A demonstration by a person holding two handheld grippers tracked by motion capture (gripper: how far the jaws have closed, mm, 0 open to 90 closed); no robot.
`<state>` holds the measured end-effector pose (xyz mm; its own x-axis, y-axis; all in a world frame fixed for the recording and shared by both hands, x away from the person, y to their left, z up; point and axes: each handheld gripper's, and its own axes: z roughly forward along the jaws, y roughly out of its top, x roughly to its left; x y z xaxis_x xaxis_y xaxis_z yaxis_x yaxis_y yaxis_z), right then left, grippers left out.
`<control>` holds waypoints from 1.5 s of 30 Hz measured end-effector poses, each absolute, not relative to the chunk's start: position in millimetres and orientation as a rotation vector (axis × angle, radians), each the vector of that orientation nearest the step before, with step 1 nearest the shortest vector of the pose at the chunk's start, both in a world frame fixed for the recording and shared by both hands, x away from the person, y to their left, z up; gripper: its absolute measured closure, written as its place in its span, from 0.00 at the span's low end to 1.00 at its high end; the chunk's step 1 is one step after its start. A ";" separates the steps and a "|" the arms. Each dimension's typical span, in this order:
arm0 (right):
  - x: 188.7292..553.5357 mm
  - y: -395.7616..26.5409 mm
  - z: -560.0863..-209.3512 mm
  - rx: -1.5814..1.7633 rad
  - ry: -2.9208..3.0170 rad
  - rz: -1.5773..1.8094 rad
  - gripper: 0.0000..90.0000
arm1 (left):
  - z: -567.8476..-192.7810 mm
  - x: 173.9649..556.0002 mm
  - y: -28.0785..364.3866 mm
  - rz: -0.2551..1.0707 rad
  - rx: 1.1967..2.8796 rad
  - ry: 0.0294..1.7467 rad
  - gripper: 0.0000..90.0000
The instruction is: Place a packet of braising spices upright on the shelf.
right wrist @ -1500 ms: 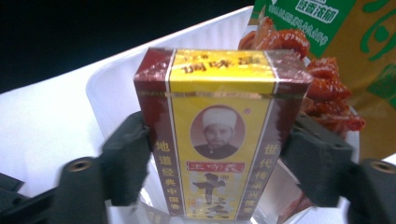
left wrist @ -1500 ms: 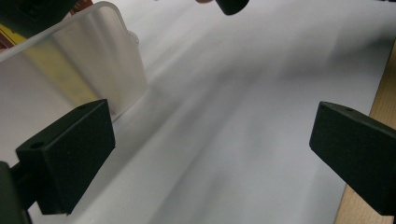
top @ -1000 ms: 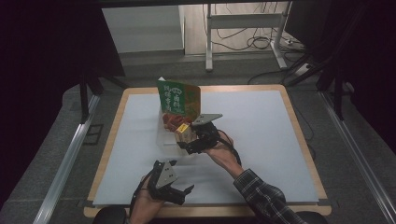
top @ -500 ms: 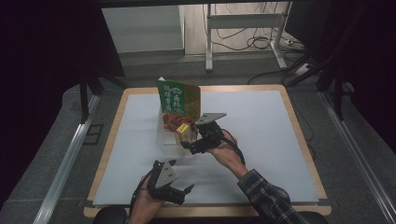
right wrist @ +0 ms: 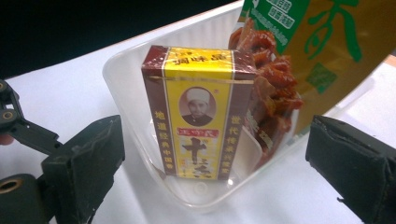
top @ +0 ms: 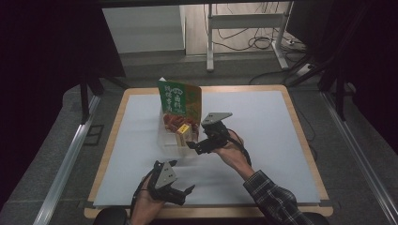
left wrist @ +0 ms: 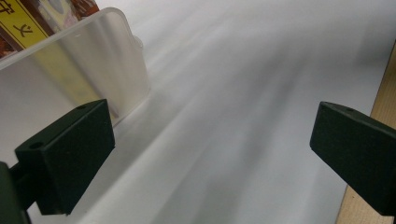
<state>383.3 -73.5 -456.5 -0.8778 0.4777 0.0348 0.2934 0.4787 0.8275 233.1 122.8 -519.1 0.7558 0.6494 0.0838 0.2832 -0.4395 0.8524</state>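
right gripper (top: 193,146), jaws wide open w/ nothing held, has eased back a bit from the clear tray (right wrist: 140,135), yellow-brown box (right wrist: 200,112) left upright inside by the green bag (top: 178,99), so placing looks done; left gripper (top: 180,192) open, idle nearer the person.

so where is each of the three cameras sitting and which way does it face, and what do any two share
High view: above the person's side, facing forward and down on the white table mat; both hands, a plaid sleeve, left gripper and right gripper show.
Left gripper view: low over the mat, facing the clear plastic tray; own open jaws show.
Right gripper view: close to the tray, facing the yellow-and-brown upright carton and green snack bag; own open jaws show.
Shared: all three see the tray.
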 end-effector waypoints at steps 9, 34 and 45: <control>383.1 -81.3 -454.6 0.673 2.520 1.342 0.05 | -519.2 233.2 122.8 0.501 2.035 0.700 0.00; 373.6 -121.8 -450.2 0.705 2.507 1.276 0.00 | -519.9 233.7 122.0 0.496 2.047 0.691 0.00; 363.8 -147.7 -453.2 0.742 2.507 1.256 0.00 | -520.5 234.6 122.0 0.484 2.045 0.694 0.00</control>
<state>363.8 -147.7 -453.2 -0.8422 0.5390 0.0119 0.3324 0.5017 0.7986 234.6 122.0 -520.5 0.7662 0.6385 0.0726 0.2880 -0.4422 0.8494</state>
